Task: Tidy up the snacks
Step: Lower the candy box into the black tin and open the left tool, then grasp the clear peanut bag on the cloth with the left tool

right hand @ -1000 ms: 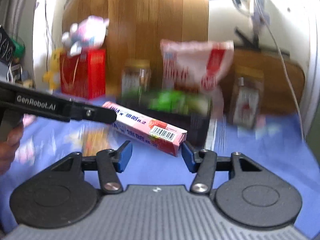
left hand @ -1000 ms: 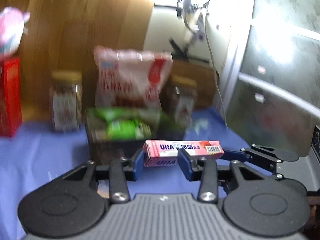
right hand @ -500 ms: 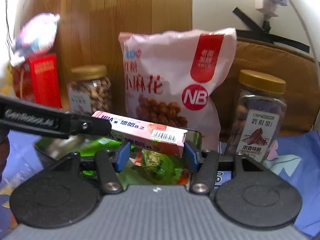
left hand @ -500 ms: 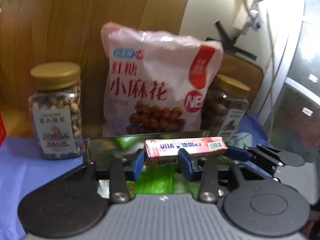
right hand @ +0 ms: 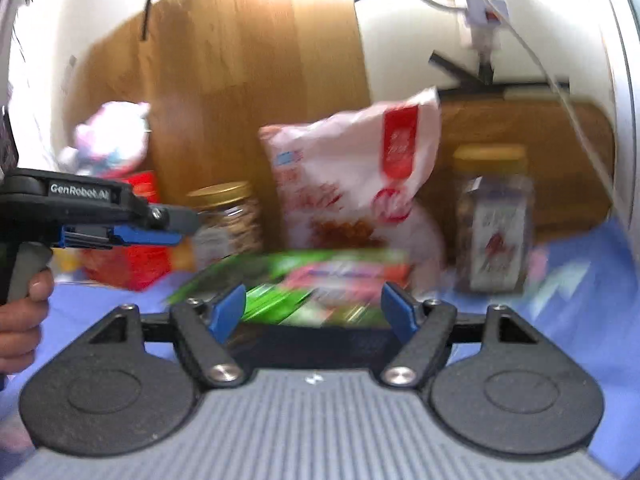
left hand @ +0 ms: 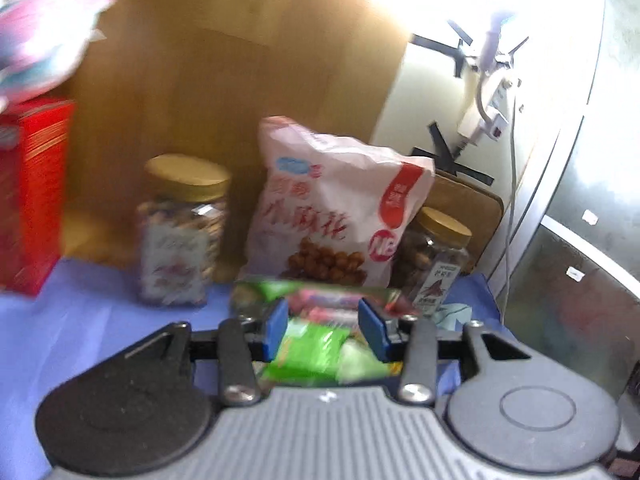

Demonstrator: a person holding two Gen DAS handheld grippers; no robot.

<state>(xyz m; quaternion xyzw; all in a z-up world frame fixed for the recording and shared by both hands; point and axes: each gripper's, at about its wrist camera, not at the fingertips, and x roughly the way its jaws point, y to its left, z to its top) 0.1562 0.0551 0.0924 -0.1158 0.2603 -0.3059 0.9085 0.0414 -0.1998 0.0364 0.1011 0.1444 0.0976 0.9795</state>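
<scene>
The pink candy box (left hand: 324,307) (right hand: 340,276) lies on the green snack packets (left hand: 312,350) (right hand: 280,296) in the dark bin (right hand: 316,346). My left gripper (left hand: 325,330) is open and empty, just above and behind the bin. It also shows in the right wrist view (right hand: 152,236) at the left, off to the bin's side. My right gripper (right hand: 314,312) is open and empty, in front of the bin. Both views are blurred.
Behind the bin stand a pink snack bag (left hand: 336,216) (right hand: 356,184), two gold-lidded nut jars (left hand: 180,232) (left hand: 432,256), a red box (left hand: 28,196) with a pink plush toy (left hand: 40,32) on top. A wooden board (left hand: 224,80) leans on the wall. The blue cloth (left hand: 80,320) covers the table.
The left gripper has let go of the pink candy box, which now lies in the bin. Both grippers have pulled back from the bin, the left one rising.
</scene>
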